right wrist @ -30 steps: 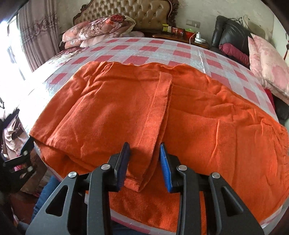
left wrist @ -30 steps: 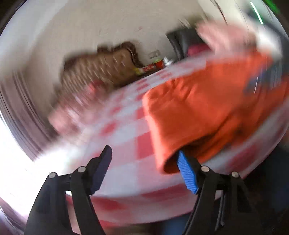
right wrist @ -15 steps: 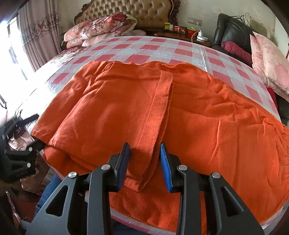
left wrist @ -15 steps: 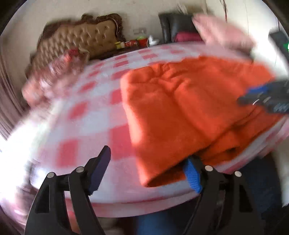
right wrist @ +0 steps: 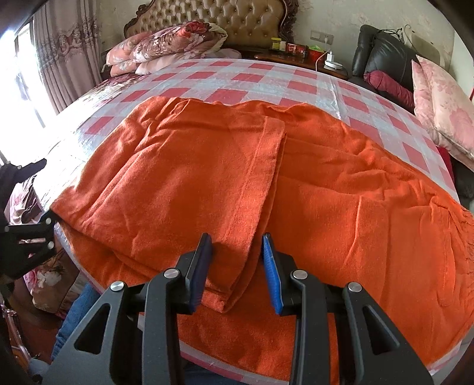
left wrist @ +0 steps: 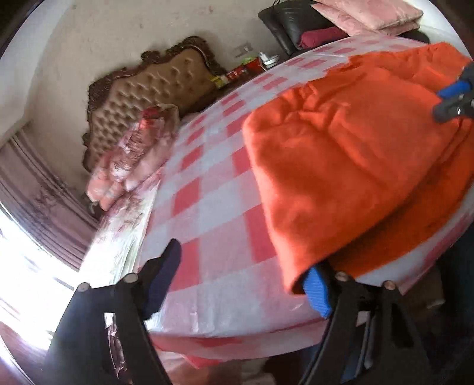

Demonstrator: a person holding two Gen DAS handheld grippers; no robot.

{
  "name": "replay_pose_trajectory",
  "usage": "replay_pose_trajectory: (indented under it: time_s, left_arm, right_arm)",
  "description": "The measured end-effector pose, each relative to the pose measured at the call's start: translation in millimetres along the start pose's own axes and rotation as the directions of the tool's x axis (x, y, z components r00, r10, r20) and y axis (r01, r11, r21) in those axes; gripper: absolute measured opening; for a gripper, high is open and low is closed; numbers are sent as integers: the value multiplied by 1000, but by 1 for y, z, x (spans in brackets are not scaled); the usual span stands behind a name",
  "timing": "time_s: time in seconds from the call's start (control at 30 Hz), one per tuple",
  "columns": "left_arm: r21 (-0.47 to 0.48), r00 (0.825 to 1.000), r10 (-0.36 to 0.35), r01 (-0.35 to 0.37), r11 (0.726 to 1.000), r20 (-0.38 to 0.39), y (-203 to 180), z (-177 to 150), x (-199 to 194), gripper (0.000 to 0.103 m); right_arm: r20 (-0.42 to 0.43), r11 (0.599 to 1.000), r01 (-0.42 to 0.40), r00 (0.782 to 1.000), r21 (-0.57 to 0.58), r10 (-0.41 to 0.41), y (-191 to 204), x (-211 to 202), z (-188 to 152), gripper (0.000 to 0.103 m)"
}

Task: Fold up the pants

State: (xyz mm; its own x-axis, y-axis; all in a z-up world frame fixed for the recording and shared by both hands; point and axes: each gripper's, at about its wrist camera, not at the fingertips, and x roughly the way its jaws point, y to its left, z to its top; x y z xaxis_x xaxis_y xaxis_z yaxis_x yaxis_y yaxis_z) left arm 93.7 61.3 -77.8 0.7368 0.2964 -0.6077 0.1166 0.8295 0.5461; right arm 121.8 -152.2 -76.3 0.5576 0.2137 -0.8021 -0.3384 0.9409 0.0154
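Note:
The orange pants point(right wrist: 237, 183) lie spread on the red-and-white checked bed point(right wrist: 266, 80), one part folded over from the left with its hem running down the middle. My right gripper point(right wrist: 237, 266) is open, its fingers either side of the folded flap's near corner at the bed's front edge. My left gripper point(left wrist: 243, 281) is wide open at the pants' left folded edge point(left wrist: 326, 183); its blue right pad point(left wrist: 317, 291) sits just under the fold's corner, the other finger apart over the bedsheet point(left wrist: 207, 213). The right gripper's tip shows at the left wrist view's right edge point(left wrist: 453, 94).
A tufted headboard point(right wrist: 225, 17) and floral pillows point(right wrist: 166, 47) are at the far end. A nightstand with small items point(right wrist: 296, 50), a black chair point(right wrist: 385, 56) and pink cushions point(right wrist: 444, 100) stand to the right. Curtains and a bright window point(right wrist: 17, 74) are left.
The left gripper has swung around at the pants' left edge, staying open with its blue pad at the fold's corner. The right gripper and the pants have barely moved.

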Motion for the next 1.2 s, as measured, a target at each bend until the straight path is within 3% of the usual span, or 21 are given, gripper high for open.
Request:
replay_pose_trajectory:
  time_s: [0.13,0.23,0.3,0.37,0.43,0.47,0.57,0.63,0.77,0.9,1.0,1.07,1.1,1.13,1.17,1.2]
  left_arm:
    - [58,996,-83,81,995,30,4,-13,-20,88]
    - [2,974,-216,217,976,72,24,-22,-32,90]
    - [-55,960,-260,266,962,100,35,-25,-33,93]
    - [-58,971,-217,224,973,105,33,-21,-26,97]
    - [23,991,-86,84,996,104,15,-18,-13,97]
    - [65,993,-33,26,998,114,8,-16,-7,97]
    - [81,988,42,-55,995,148,8,1,9,97]
    - [117,993,36,-49,992,113,9,5,16,97]
    - [126,995,-66,55,991,81,18,-3,3,97]
    - [167,984,-80,54,985,158,16,-17,-8,97]
    - [103,973,-57,34,994,223,21,-17,-3,102]
    - [134,974,-53,24,991,221,16,-20,6,101]
    - [122,968,-102,75,990,229,21,-19,4,101]
    - [80,948,-225,212,974,224,32,-18,0,101]
    - [54,928,-289,284,957,234,40,-16,-2,101]
    - [36,890,-372,376,926,264,47,-17,-7,101]
  right_arm:
    - [5,1000,-2,1000,10,2,-1,-1,0,33]
    - [4,1000,-10,1000,8,10,-2,-1,0,33]
    - [2,1000,-10,1000,2,10,-1,-2,0,33]
    - [4,1000,-7,1000,4,7,-1,-2,0,33]
    - [6,1000,-8,1000,7,8,-1,-2,-1,33]
    - [10,1000,-9,1000,9,9,-1,-2,-1,34]
    - [31,1000,-8,999,13,8,2,0,-1,40]
    - [34,1000,1,999,9,-1,5,1,0,43]
    - [35,1000,-20,999,15,20,5,3,1,46]
    - [30,1000,-3,1000,8,3,9,5,4,48]
    - [26,1000,-3,1000,9,3,8,5,4,48]
    - [21,1000,1,1000,11,-1,8,5,4,49]
    - [20,1000,1,1000,13,-1,7,5,4,49]
    - [19,1000,1,1000,14,-1,7,6,5,49]
    - [19,1000,1,1000,16,-1,7,6,5,49]
    - [15,1000,1,1000,18,-2,7,7,6,50]
